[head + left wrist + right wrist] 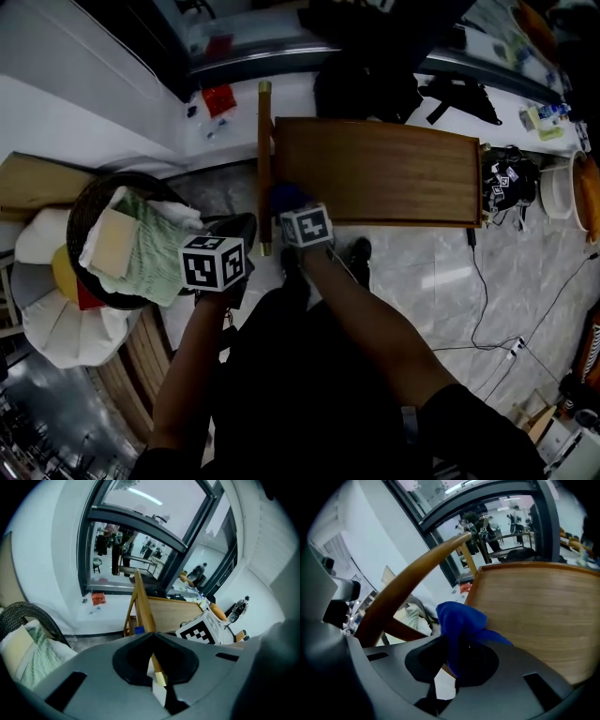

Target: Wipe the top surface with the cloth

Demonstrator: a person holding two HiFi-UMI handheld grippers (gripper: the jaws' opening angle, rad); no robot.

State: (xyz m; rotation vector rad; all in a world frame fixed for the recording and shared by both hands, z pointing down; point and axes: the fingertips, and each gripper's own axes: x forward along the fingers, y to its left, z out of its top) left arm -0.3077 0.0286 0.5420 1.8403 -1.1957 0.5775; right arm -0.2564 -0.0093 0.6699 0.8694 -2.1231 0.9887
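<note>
A blue cloth [286, 197] [459, 620] rests at the near left corner of the brown wooden top [375, 169] [534, 606]. My right gripper [298, 211] [457, 641] is shut on this cloth, right at the top's front edge. A wooden rail [264, 159] [408, 581] runs along the top's left end. My left gripper [239, 230] [152, 637] hangs left of the rail over the floor, shut with nothing in it. In the left gripper view the rail [143, 604] and the top [171, 613] lie ahead, and the right gripper's marker cube [201, 627] shows at the right.
A dark wicker basket [94, 202] [23, 611] with a green cloth [150, 248] and pale towels stands at the left. A black bag [366, 84] lies beyond the top. White bowls [558, 192] and a black device [506, 183] sit at the right end. Cables [487, 309] trail over the marble floor.
</note>
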